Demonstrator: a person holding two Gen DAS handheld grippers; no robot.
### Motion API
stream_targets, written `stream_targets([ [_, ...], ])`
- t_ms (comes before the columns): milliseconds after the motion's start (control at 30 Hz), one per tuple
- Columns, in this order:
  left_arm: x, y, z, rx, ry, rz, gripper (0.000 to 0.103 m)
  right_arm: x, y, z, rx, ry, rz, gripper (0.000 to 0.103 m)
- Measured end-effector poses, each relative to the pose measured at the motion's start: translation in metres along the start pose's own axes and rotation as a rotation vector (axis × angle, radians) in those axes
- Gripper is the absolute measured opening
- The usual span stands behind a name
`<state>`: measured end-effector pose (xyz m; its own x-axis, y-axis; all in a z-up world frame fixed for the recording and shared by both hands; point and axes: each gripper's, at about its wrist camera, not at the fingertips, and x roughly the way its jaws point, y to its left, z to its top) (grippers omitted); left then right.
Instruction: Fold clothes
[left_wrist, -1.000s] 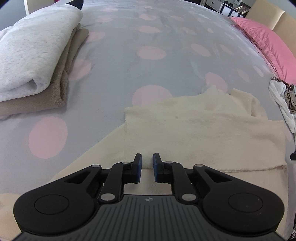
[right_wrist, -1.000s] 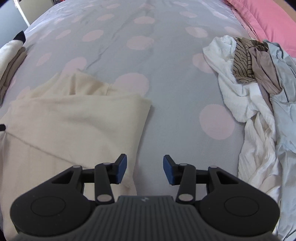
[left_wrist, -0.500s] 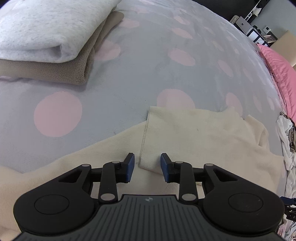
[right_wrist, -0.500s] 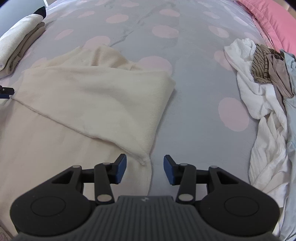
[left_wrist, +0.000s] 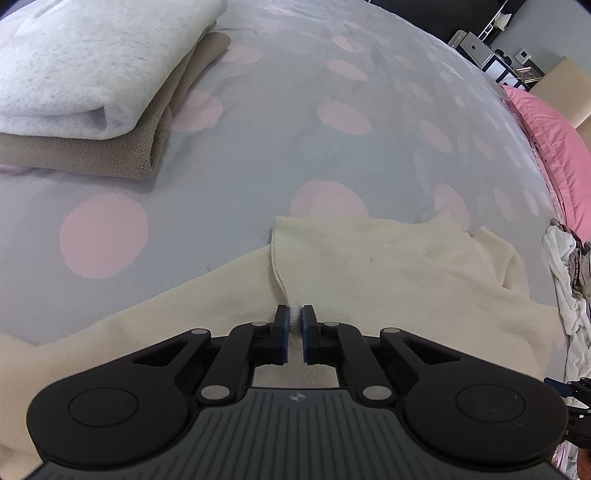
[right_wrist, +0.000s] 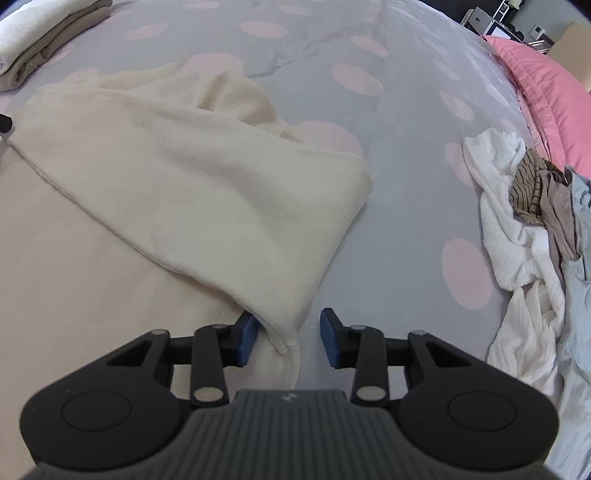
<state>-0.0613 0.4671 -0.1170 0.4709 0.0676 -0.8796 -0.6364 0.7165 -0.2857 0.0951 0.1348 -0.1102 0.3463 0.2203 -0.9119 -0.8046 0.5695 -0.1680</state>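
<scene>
A cream knit garment (left_wrist: 388, 266) lies on the dotted bed with one flap folded over its body. My left gripper (left_wrist: 293, 325) is shut on the left edge of that flap, where a thin ridge of cloth runs between the blue pads. In the right wrist view the same cream garment (right_wrist: 184, 177) ends in a pointed corner. My right gripper (right_wrist: 290, 338) is around that corner, jaws closing. The left pad (right_wrist: 248, 338) touches the cloth; the right pad (right_wrist: 330, 341) stands apart from it.
A folded stack, a pale grey sweater (left_wrist: 74, 66) on a tan one (left_wrist: 92, 155), sits at the far left. Crumpled unfolded clothes (right_wrist: 517, 206) lie to the right, with a pink pillow (right_wrist: 546, 85) beyond. The grey bedspread (left_wrist: 258, 147) has pink dots.
The left gripper opened, came down over the flap's edge and shut on it. The right gripper moved left and down to the flap's corner, and its jaws have narrowed.
</scene>
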Motion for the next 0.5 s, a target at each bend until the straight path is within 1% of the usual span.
stream_targets([
  [33,-0.002,-0.001,0.000,0.002,-0.005,-0.001,0.004,-0.001,0.000,0.000,0.001,0.002,0.001,0.017],
  [67,-0.006,-0.003,0.000,0.001,-0.011,-0.004,0.004,-0.002,0.000,0.000,0.002,-0.002,-0.004,0.013],
  [133,-0.014,-0.006,0.000,-0.001,-0.024,-0.013,0.004,-0.008,-0.004,-0.001,0.017,-0.015,-0.020,0.009],
  [200,-0.025,-0.010,-0.002,-0.005,-0.028,-0.025,0.004,-0.013,-0.014,-0.002,0.063,-0.017,-0.024,0.008],
  [300,-0.038,-0.017,-0.010,0.013,-0.034,-0.033,0.004,-0.016,-0.028,-0.004,0.136,0.010,0.000,0.007],
  [433,-0.037,-0.021,-0.026,0.057,0.020,-0.002,0.003,-0.010,-0.036,-0.009,0.177,0.058,0.006,0.006],
  [500,-0.029,-0.022,-0.036,0.093,0.027,0.030,0.003,-0.004,-0.035,-0.012,0.184,0.074,0.010,0.006],
])
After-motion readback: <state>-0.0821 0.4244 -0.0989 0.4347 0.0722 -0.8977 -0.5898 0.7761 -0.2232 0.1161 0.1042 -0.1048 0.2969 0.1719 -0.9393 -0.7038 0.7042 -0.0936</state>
